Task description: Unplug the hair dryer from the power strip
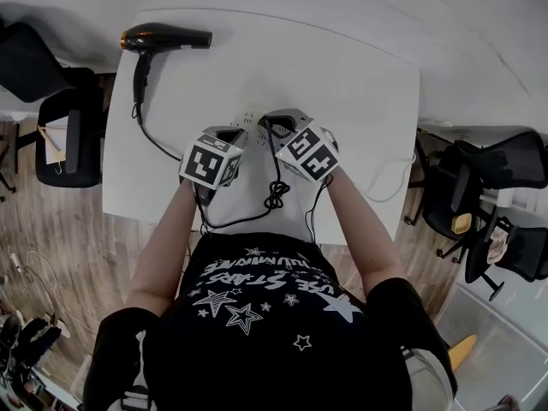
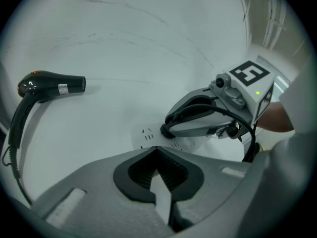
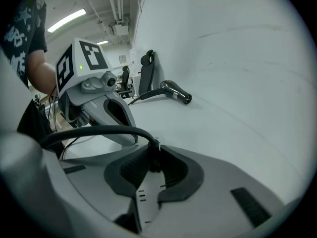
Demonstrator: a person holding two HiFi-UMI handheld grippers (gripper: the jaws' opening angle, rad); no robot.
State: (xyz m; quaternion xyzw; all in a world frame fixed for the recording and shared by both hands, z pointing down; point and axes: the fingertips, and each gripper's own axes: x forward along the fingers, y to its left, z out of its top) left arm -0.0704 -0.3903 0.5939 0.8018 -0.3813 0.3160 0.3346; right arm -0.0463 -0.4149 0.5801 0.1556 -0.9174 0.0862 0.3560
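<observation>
A black hair dryer [image 1: 163,38] [image 2: 49,86] [image 3: 176,91] lies at the far left of the white table [image 1: 360,84]. Its black cord [image 1: 274,191] loops back along the table to a plug [image 2: 167,131] [image 3: 151,155] seated in the white power strip [image 1: 253,120] [image 2: 148,135]. My right gripper [image 1: 274,125] [image 3: 151,150] is shut on that plug, the cord arching out leftward over its jaw. My left gripper [image 1: 243,130] [image 2: 156,150] bears down on the strip's near end, and a sliver of white shows between its pads.
Black office chairs stand left [image 1: 68,127] and right [image 1: 497,161] of the table. A thin white cable [image 1: 396,182] hangs off the table's right edge. The near table edge runs just below my hands. Loose cables lie on the wooden floor at the lower left [image 1: 34,289].
</observation>
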